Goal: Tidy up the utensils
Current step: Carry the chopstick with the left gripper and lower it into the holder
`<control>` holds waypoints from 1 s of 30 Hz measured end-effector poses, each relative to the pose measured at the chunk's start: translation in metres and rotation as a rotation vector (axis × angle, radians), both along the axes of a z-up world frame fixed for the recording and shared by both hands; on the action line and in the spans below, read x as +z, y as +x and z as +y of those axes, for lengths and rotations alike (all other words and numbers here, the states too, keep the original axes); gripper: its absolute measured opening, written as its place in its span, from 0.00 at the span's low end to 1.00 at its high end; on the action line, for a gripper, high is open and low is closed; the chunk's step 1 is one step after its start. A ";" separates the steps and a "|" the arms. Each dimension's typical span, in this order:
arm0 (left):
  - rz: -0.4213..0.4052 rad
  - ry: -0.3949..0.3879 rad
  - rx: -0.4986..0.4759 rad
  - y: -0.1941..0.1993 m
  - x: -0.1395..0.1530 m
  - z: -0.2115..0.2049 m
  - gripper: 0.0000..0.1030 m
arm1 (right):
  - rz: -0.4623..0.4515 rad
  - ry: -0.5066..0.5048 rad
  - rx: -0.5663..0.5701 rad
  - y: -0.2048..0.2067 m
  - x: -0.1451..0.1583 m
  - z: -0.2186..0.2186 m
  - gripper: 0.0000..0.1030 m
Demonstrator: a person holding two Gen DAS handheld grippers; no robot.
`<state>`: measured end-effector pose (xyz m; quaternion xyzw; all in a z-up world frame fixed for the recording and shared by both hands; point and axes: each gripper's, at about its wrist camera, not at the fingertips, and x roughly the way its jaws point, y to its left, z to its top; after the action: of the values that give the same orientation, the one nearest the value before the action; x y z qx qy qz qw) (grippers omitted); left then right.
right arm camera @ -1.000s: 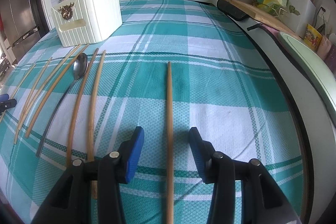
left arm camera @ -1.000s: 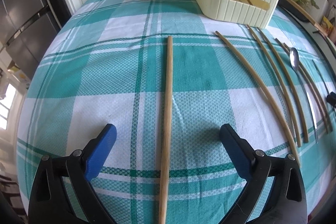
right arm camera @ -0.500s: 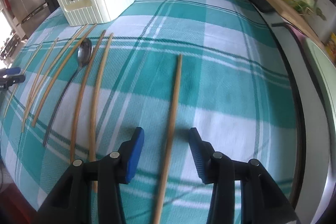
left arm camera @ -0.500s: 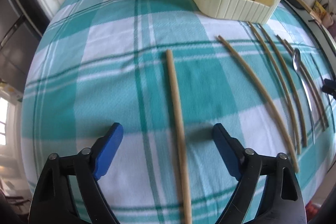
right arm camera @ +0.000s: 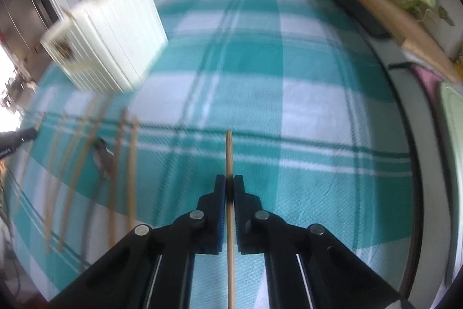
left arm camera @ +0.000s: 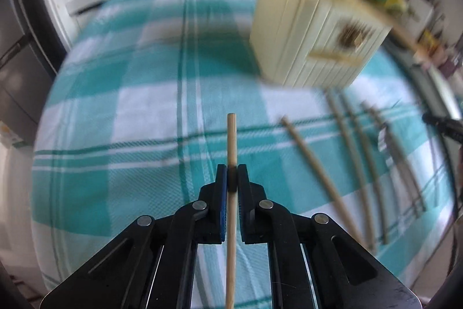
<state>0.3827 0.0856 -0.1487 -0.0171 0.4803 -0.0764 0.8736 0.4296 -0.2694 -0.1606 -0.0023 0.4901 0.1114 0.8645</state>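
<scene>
**Both grippers clamped on chopsticks, one each**

Left wrist view: the left gripper (left arm camera: 231, 178) is closed on a wooden chopstick (left arm camera: 231, 141). The stick is pinched between the blue pads (left arm camera: 221, 187) and runs straight up the frame, its tip projecting beyond the jaws over the teal-and-white checked tablecloth (left arm camera: 130, 106). Further right, one loose chopstick (left arm camera: 315, 170) is seen flat on the cloth, then a blurred row of more chopsticks (left arm camera: 356, 164) with a metal spoon (left arm camera: 387, 141) among them. The cream ribbed utensil holder (left arm camera: 312, 39) stands on the cloth at upper right, beyond the row. A black gripper tip (left arm camera: 442, 125) is visible at the right edge.

Right wrist view: the same holder (right arm camera: 107, 39) is seen at upper left. Below it, the row of chopsticks (right arm camera: 131, 164) lies flat, blurred, with the spoon (right arm camera: 101, 155) in the middle; an exact count cannot be given. A black gripper tip (right arm camera: 17, 136) shows at the left edge. In the centre, the right gripper (right arm camera: 229, 187) is closed on a second chopstick (right arm camera: 229, 155), held between its blue pads (right arm camera: 221, 193), tip pointing up the frame over the cloth (right arm camera: 318, 135). At the right, the counter edge (right arm camera: 411, 112) and a wooden board (right arm camera: 399, 19) are visible beside the table.
</scene>
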 end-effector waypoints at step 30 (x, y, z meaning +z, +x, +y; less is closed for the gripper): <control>-0.370 -0.160 -0.051 -0.100 0.139 0.007 0.05 | -0.482 0.075 0.104 -0.118 0.170 0.037 0.05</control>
<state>0.2830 0.0930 -0.0098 -0.0601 0.3042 -0.1381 0.9406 0.3113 -0.2325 0.0089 -0.0218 0.2647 0.1700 0.9490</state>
